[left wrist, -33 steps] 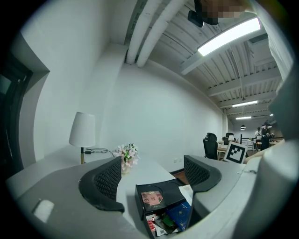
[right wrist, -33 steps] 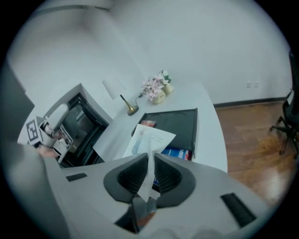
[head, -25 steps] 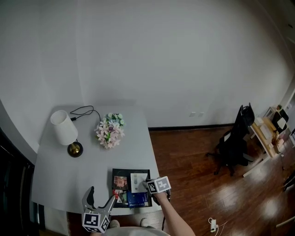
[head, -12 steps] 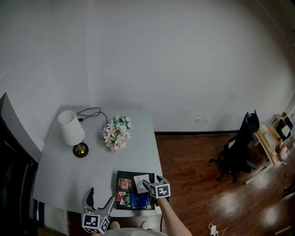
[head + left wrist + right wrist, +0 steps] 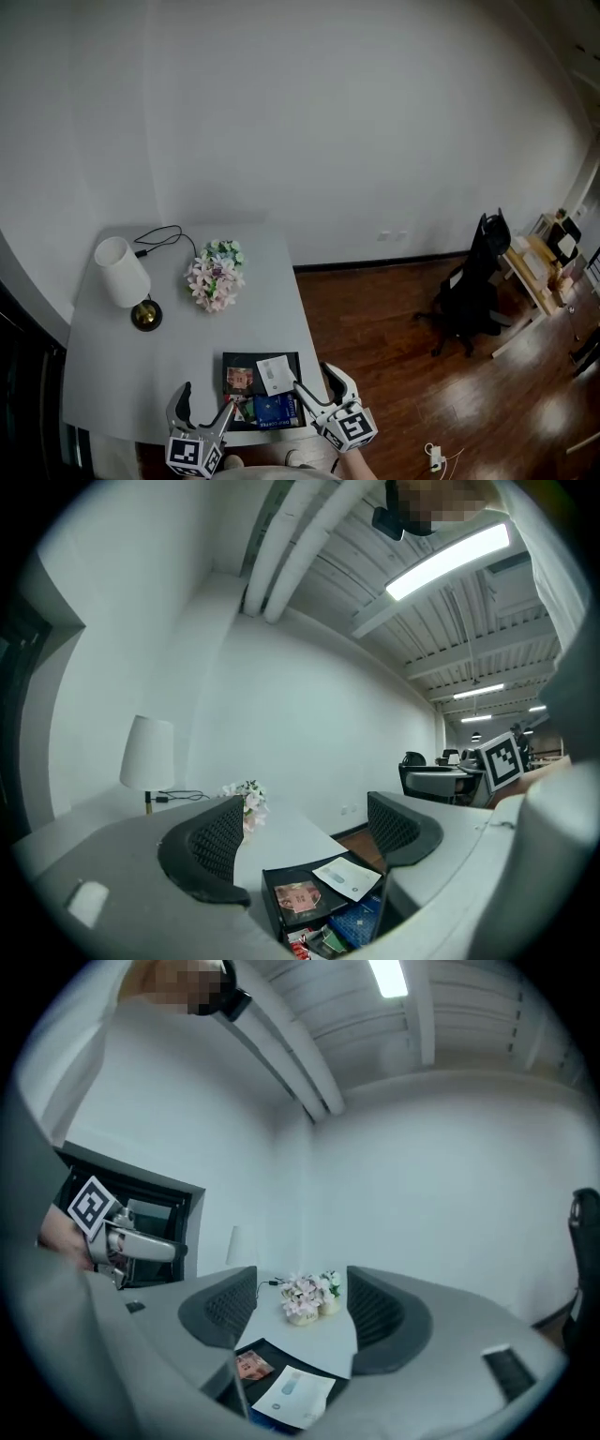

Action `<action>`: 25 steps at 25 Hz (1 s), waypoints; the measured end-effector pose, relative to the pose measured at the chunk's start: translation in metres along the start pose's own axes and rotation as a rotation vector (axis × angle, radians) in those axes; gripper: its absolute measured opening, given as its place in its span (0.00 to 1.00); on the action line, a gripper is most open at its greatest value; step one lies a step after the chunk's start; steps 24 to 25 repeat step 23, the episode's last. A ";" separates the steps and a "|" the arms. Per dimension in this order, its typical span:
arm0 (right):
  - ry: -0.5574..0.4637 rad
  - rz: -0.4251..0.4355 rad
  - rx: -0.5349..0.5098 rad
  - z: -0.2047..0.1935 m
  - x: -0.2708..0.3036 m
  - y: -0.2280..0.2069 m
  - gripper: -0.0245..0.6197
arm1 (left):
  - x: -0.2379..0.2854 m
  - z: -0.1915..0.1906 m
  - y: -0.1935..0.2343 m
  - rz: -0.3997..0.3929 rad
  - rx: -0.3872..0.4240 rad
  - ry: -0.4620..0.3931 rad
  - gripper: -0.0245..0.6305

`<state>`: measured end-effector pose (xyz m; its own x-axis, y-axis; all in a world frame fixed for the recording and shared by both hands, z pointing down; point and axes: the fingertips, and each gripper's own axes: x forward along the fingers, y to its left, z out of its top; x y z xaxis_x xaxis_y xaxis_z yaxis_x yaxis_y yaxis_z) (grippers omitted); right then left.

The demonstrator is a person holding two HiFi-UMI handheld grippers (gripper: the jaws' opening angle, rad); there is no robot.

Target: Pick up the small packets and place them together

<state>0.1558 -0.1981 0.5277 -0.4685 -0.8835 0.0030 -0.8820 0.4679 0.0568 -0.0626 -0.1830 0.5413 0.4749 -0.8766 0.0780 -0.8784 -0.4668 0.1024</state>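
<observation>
You are holding the left gripper (image 5: pixel 208 397) just off the near-left corner of the black tray (image 5: pixel 234 360), its fingers released and empty. You are holding the right gripper (image 5: pixel 314 378) above the tray's right edge. Its fingers have just been closing partway, yet they are standing apart with nothing between them. Inside the tray, a white packet (image 5: pixel 275 373) is lying far right, a pink packet (image 5: pixel 241 379) far left, a blue packet (image 5: pixel 278 410) near right, and small packets (image 5: pixel 246 405) near left.

An office: swivel chair (image 5: pixel 472 289), cluttered desk (image 5: pixel 531 269) beyond, strip lights (image 5: pixel 450 560) overhead.
</observation>
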 end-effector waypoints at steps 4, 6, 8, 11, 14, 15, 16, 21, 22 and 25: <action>-0.008 -0.002 -0.013 -0.002 -0.014 0.008 0.53 | 0.011 0.006 -0.011 -0.049 0.018 -0.006 0.65; 0.011 0.001 -0.010 -0.006 -0.016 0.009 0.53 | 0.014 0.008 -0.016 -0.069 0.021 -0.008 0.65; 0.020 0.002 -0.011 -0.007 -0.019 0.010 0.53 | 0.016 0.008 -0.021 -0.084 0.022 -0.008 0.65; 0.018 0.003 -0.016 -0.005 -0.020 0.011 0.53 | 0.017 0.005 -0.025 -0.100 0.029 0.002 0.65; 0.019 0.009 -0.018 -0.004 -0.022 0.015 0.53 | 0.015 0.005 -0.028 -0.106 0.033 0.000 0.65; 0.019 0.012 -0.017 -0.004 -0.022 0.017 0.53 | 0.014 0.006 -0.028 -0.106 0.032 -0.002 0.65; 0.019 0.016 -0.016 -0.004 -0.022 0.019 0.53 | 0.013 0.006 -0.027 -0.104 0.029 -0.004 0.65; 0.017 0.014 -0.009 -0.002 -0.019 0.029 0.53 | 0.004 0.007 -0.018 -0.092 0.027 -0.007 0.65; 0.016 0.013 -0.007 -0.002 -0.018 0.031 0.53 | 0.002 0.007 -0.016 -0.090 0.027 -0.008 0.65; 0.014 0.012 -0.006 -0.001 -0.017 0.033 0.53 | 0.000 0.007 -0.014 -0.088 0.026 -0.009 0.65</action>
